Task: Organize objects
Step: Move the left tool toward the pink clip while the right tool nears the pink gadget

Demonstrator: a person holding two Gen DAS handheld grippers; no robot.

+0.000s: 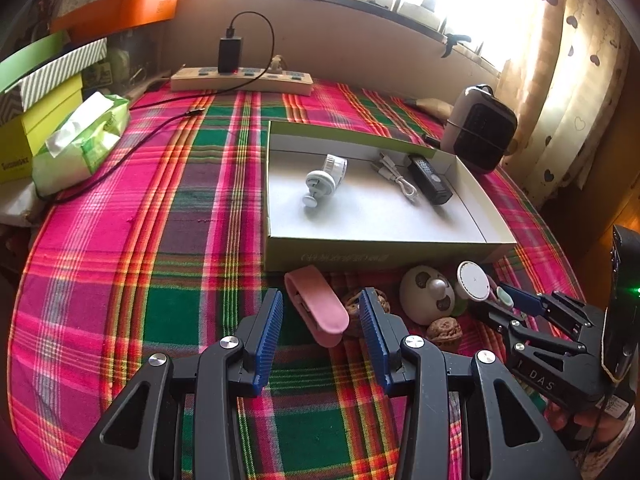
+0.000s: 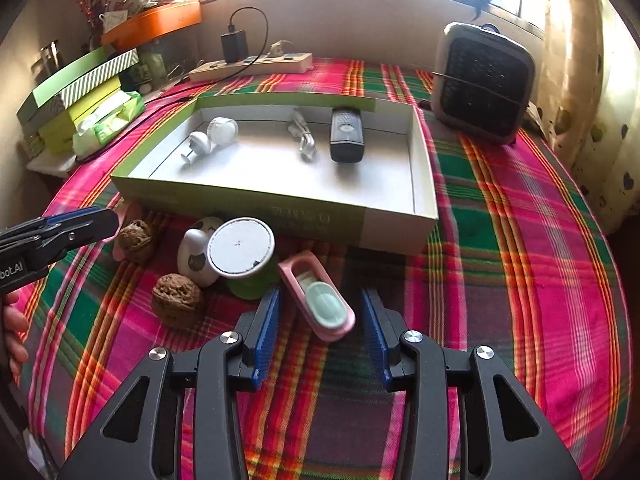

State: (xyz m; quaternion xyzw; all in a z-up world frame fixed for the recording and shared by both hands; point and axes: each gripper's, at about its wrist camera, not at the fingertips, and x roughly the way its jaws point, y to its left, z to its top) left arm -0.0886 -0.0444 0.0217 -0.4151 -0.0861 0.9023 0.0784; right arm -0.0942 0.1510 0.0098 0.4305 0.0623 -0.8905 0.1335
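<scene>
An open green-sided box (image 1: pixel 384 258) (image 2: pixel 280 206) on the plaid cloth holds a small white fan (image 1: pixel 324 178) (image 2: pixel 210 136), a white cable (image 1: pixel 398 178) (image 2: pixel 304 136) and a black device (image 1: pixel 430 180) (image 2: pixel 347 136). My left gripper (image 1: pixel 322 312) is open around a pink case (image 1: pixel 318 306) in front of the box. My right gripper (image 2: pixel 320 312) is open around a pink case with a mint insert (image 2: pixel 320 300). Between them lie a panda-faced white object (image 1: pixel 426 294) (image 2: pixel 196 256), a white disc on a green base (image 1: pixel 474 282) (image 2: pixel 242 254) and walnuts (image 1: pixel 444 332) (image 2: pixel 176 300).
A power strip with a black charger (image 1: pixel 242 76) (image 2: pixel 250 66) lies at the back. Stacked green boxes and a tissue pack (image 1: pixel 80 140) (image 2: pixel 108 122) stand at the left. A black desk fan (image 1: pixel 480 128) (image 2: pixel 484 80) stands at the back right, by the curtain.
</scene>
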